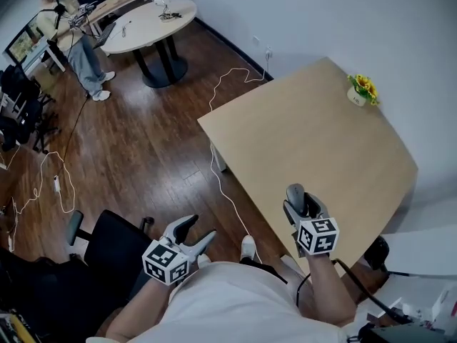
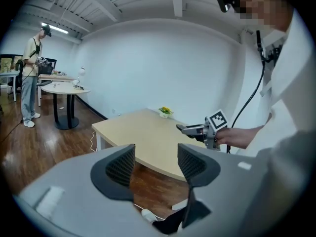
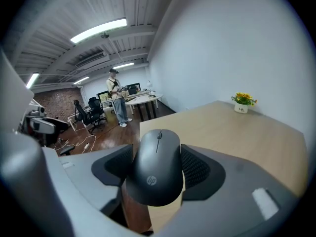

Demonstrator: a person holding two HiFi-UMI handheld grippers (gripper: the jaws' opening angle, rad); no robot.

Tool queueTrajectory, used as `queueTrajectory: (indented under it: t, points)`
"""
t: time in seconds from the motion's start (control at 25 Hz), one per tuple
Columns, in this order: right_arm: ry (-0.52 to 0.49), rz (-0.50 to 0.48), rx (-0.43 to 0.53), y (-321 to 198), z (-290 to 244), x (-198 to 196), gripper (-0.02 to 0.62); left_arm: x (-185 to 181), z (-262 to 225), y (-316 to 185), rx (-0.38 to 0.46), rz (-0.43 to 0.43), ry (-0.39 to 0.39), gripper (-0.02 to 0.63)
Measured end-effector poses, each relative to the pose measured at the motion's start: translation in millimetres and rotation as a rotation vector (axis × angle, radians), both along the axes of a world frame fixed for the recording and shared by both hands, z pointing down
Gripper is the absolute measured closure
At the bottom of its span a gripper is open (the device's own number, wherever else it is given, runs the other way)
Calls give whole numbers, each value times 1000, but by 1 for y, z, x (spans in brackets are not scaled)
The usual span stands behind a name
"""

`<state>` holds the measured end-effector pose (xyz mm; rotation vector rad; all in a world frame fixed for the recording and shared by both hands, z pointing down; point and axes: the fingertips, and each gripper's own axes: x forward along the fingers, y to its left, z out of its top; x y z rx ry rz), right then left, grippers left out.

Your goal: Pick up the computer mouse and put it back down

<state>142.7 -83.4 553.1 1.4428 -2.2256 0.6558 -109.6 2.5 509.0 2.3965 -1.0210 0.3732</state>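
A dark grey computer mouse (image 3: 157, 168) sits clamped between the two jaws of my right gripper (image 3: 157, 169), held in the air above the near edge of the light wooden table (image 3: 232, 132). From the head view the mouse (image 1: 295, 194) pokes out ahead of the right gripper (image 1: 303, 207) over the table's (image 1: 314, 134) front edge. My left gripper (image 1: 191, 233) hangs off the table to the left, above the wooden floor, open with nothing in it. In the left gripper view its jaws (image 2: 155, 164) stand apart, and the right gripper (image 2: 197, 129) shows across the table.
A small pot of yellow flowers (image 1: 362, 90) stands at the table's far corner. A white cable (image 1: 218, 170) trails over the floor beside the table. A black chair (image 1: 107, 245) is at my left. A round white table (image 1: 146, 23) and a standing person (image 1: 75, 45) are far off.
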Motion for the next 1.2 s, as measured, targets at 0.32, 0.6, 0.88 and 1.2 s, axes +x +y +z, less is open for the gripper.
queueTrajectory:
  t: [0.32,0.6,0.88,1.2]
  points:
    - [9,-27,105,68,-87,-21,293,9,-5,8,29,117,41,305]
    - [3,-5,113,105,-104,-27,293,11,-7,11,40,133,58,342]
    - [0,20,110,119,-104,-25,293,14,-16,14,76,167,62,281]
    - [6,22,108,115,-100,-21,293,14,-14,18,67,169,56,281]
